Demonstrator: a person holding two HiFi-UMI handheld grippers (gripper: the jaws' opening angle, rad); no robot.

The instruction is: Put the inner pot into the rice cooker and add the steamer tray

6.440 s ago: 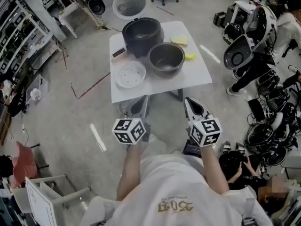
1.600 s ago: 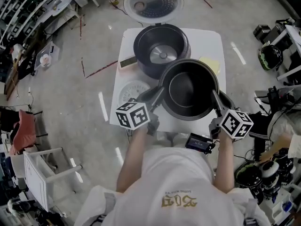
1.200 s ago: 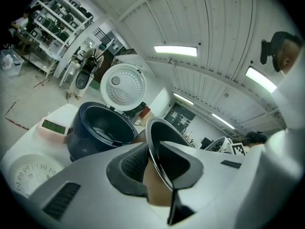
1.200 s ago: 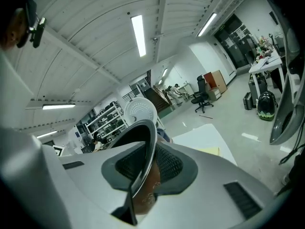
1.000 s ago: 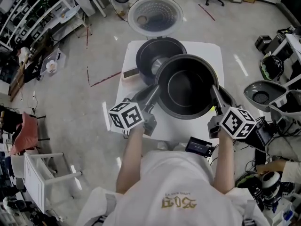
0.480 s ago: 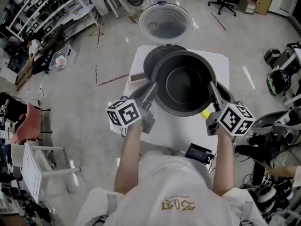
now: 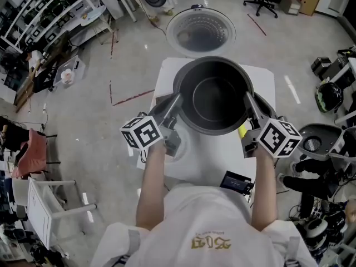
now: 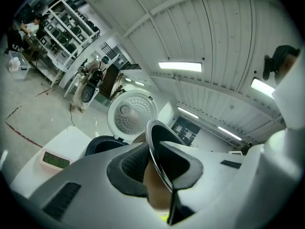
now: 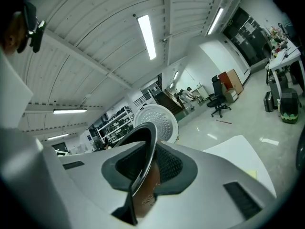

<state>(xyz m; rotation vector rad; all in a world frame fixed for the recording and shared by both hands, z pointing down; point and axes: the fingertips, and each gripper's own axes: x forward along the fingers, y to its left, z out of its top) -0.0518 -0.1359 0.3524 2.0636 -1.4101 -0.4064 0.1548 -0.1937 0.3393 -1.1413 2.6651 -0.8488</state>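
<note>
White tabletop (image 7: 217,154) lies bare just below my wrists. My left tongs (image 7: 177,100) and right tongs (image 7: 248,100) are clamped on opposite rims of the dark round metal inner pot (image 7: 213,96), which hangs roughly above the black rice cooker (image 8: 101,145). Lowering it in is left, then the steamer tray, which I cannot make out. Beyond, the round white perforated lid (image 7: 201,31) stands open, so the way down looks clear.

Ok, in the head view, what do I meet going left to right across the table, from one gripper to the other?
First the left gripper, then the inner pot, then the right gripper.
</note>
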